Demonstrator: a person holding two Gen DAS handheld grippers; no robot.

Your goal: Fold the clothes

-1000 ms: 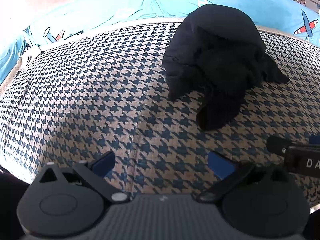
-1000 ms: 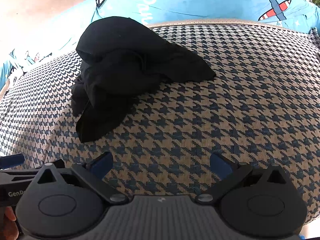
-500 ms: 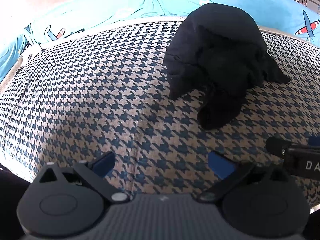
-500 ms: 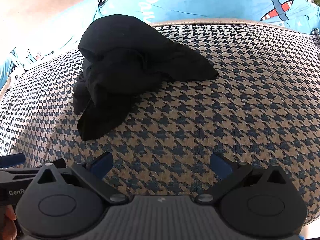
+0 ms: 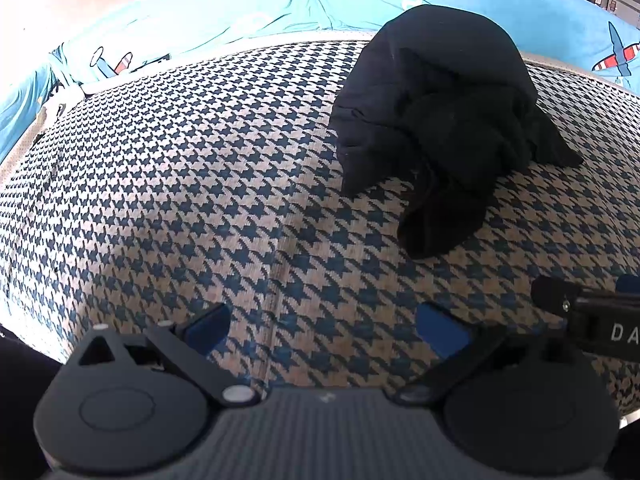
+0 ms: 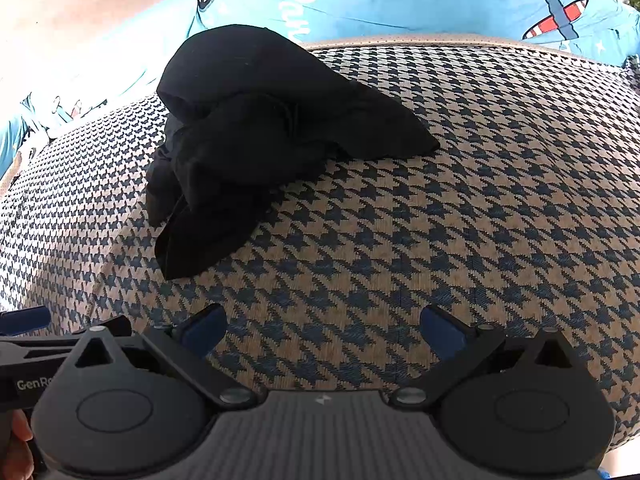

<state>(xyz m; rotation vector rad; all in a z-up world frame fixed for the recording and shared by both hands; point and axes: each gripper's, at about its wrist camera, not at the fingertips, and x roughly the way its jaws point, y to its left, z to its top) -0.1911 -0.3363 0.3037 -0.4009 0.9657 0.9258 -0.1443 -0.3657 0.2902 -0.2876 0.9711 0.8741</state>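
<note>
One black garment (image 5: 436, 120), crumpled in a heap, on houndstooth blanket (image 5: 200, 168), toward far edge, beside blue printed bedding (image 5: 260, 4). Left gripper (image 5: 324, 322): jaws wide, empty, well short of heap. Right gripper (image 6: 322, 330): jaws wide, empty, above bare blanket, heap ahead-left.

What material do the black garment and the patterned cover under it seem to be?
Black garment: soft matte fabric, perhaps a cotton knit; it slumps in limp folds without shine. Houndstooth cover: coarse woven or knitted textile; visible ribbed threads, dull finish.
</note>
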